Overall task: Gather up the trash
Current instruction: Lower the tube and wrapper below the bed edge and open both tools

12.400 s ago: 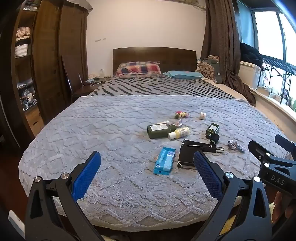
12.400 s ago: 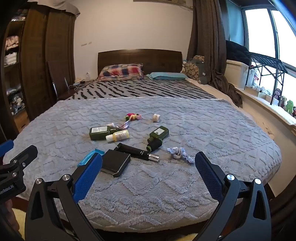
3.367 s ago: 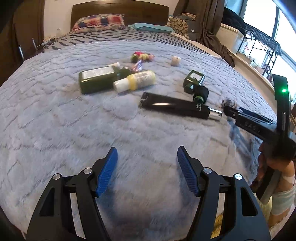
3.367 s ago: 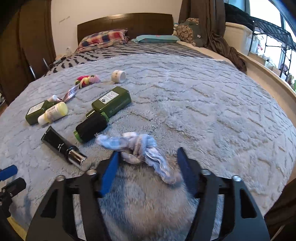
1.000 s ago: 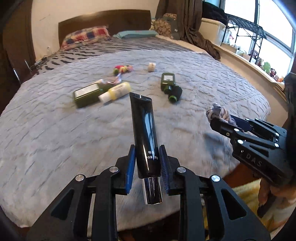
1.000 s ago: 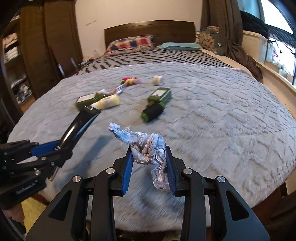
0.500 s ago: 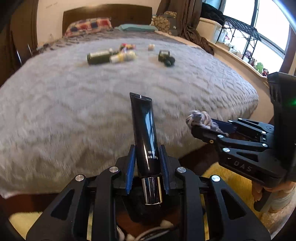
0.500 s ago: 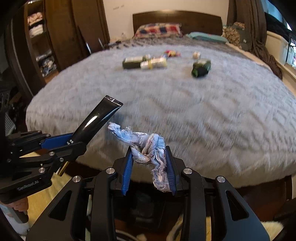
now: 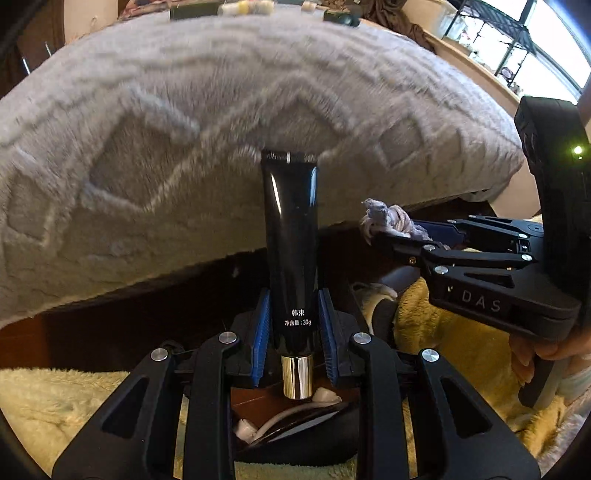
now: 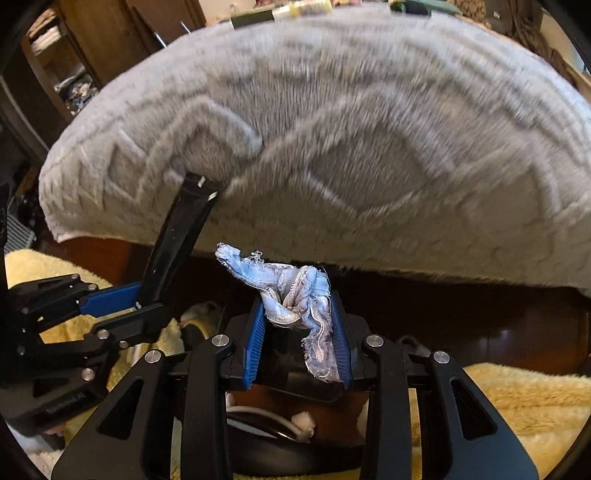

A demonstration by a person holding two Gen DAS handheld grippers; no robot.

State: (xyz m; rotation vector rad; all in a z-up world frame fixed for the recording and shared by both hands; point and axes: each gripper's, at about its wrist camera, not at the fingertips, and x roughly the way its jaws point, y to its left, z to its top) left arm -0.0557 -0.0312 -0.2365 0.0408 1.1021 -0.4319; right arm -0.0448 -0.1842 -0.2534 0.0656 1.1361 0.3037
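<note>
Both grippers are pointing steeply down past the foot of the bed, each with its blue pads pressing on a piece of trash. The left gripper (image 9: 293, 332) is clamping a black tube (image 9: 291, 236) near its silver cap, the tube standing up between the jaws with its flat crimped end toward the grey blanket (image 9: 147, 147). The right gripper (image 10: 299, 332) is pinching a frayed pale-blue rag (image 10: 291, 295), which is bunching above the pads and trailing a strip down the right pad.

A second ago both views were looking out across the top of the bed, with the bottles and other items spread in front. Now the blanket's hanging edge is filling the upper part of each view and those remaining items (image 9: 240, 6) are shrinking to a thin strip at the very top. The dark bed frame and a yellow fluffy rug (image 10: 517, 391) are coming into sight below, so the hands are sinking toward the floor while the grips are holding unchanged.

Directly under the jaws a dark container (image 10: 280, 435) is showing, with white scraps and something like a cord inside; it is probably the bin, though the grippers are hiding most of it. If so, both pieces are nearly over it and the drop looks like the step coming up, with several items on the bed yet to be collected.
</note>
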